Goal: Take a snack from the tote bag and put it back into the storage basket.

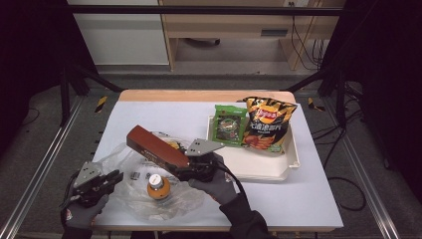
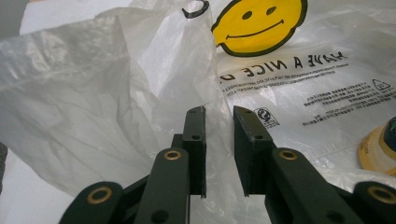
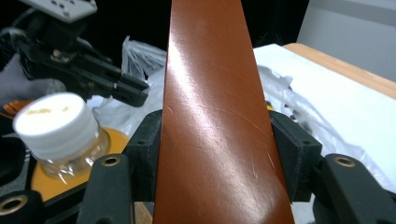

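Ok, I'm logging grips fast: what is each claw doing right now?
Left claw: closed on a fold of the plastic bag.
Right claw: closed on the brown box, held above the table.

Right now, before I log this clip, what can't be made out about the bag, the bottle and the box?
- Brown box: far end cut off by the top edge in the right gripper view; the right gripper hides its sides.
- Orange bottle: label too small in the high view, blurred in the right gripper view.
- Plastic bag: whether the left gripper pinches it; the film lies between the jaws, contact unclear.
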A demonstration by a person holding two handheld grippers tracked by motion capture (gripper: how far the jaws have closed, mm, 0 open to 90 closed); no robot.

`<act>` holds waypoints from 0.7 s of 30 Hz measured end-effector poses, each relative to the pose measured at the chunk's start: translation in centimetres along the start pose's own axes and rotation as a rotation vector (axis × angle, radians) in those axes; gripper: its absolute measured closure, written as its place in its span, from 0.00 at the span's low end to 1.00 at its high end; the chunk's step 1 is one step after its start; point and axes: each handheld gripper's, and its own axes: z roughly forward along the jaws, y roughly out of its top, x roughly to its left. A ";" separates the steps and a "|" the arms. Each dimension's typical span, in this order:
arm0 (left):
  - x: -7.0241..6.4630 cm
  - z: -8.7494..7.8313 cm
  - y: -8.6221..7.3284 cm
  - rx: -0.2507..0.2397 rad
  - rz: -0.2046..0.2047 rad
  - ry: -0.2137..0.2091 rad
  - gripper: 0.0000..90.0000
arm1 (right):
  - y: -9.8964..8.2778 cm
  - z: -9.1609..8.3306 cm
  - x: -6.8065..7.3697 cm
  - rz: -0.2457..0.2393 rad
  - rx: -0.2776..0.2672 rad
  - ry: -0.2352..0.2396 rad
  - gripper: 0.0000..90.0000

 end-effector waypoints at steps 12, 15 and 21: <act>-0.1 -0.1 0.1 -0.006 0.006 -0.003 0.83 | 2.5 -3.0 -0.4 -0.002 -0.049 -0.025 0.48; -0.1 -0.1 0.1 -0.007 0.006 -0.003 0.83 | 2.9 -3.7 -0.5 -0.006 -0.059 -0.034 0.48; -0.2 -0.6 0.4 -0.031 0.007 -0.003 0.83 | 3.1 -5.2 -1.4 -0.009 -0.053 -0.065 0.48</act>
